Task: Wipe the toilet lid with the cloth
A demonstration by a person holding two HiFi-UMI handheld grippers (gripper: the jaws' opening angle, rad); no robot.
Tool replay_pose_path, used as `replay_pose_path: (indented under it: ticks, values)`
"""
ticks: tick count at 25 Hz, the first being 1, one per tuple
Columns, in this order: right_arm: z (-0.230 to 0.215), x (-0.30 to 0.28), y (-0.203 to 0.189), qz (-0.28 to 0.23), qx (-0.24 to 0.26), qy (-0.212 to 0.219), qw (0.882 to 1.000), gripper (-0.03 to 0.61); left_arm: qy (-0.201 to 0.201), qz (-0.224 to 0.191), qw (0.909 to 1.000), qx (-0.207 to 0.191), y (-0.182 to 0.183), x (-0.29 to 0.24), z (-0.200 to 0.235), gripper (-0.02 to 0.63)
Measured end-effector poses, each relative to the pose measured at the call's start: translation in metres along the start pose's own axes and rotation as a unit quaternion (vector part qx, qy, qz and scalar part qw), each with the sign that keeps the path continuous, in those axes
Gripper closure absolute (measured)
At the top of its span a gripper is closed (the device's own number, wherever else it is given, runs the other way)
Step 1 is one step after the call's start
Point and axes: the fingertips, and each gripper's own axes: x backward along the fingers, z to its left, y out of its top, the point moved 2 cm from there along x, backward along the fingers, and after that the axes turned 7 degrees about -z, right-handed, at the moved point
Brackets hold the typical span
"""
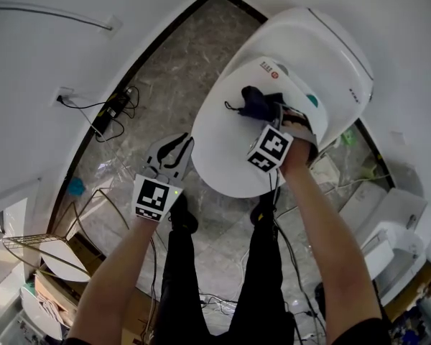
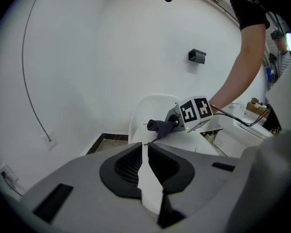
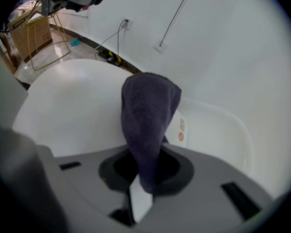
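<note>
The right gripper (image 3: 146, 176) has its jaws clamped on the dark cloth (image 3: 150, 113). The cloth stands bunched out of them over the white toilet lid (image 3: 72, 106), right of centre in the head view. The left gripper (image 2: 146, 154), its jaws drawn together on nothing, hangs off the lid's lower-left edge above the floor (image 1: 179, 63). Only a narrow fold looks pinched, so a hard drag across the smooth lid could pull the cloth free, or let bare jaw tips scrape the plastic and leave much unwiped.

Black trousers (image 1: 262, 286), black short sleeve (image 2: 247, 11).
</note>
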Motion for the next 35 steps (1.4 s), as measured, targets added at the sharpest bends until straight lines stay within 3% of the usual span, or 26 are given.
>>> replay_pose_path:
  ticks: [11, 15, 20, 27, 30, 35]
  values:
    - [0.034, 0.01, 0.04, -0.03, 0.011, 0.004, 0.999, 0.514, -0.004, -0.008, 1.0, 0.003, 0.001, 0.003, 0.003, 0.565]
    - [0.051, 0.014, 0.053, -0.023, 0.006, -0.004, 1.0, 0.514, -0.037, -0.004, 0.9993, -0.006, -0.005, 0.015, 0.003, 0.565]
    - [0.066, 0.023, 0.059, -0.019, -0.019, -0.013, 1.0, 0.514, -0.087, 0.01, 0.9949, -0.05, -0.005, 0.024, -0.005, 0.565]
    - [0.095, 0.037, 0.07, -0.053, 0.005, -0.002, 0.999, 0.514, -0.016, -0.002, 0.9996, -0.021, -0.013, 0.038, -0.007, 0.565]
    - [0.108, 0.042, 0.072, -0.056, 0.009, -0.001, 0.998, 0.514, -0.033, 0.002, 0.9989, -0.034, -0.025, 0.046, -0.023, 0.565]
    - [0.115, 0.046, 0.076, -0.055, 0.008, -0.01, 0.998, 0.514, -0.04, -0.012, 0.9989, -0.019, -0.034, 0.05, -0.037, 0.565]
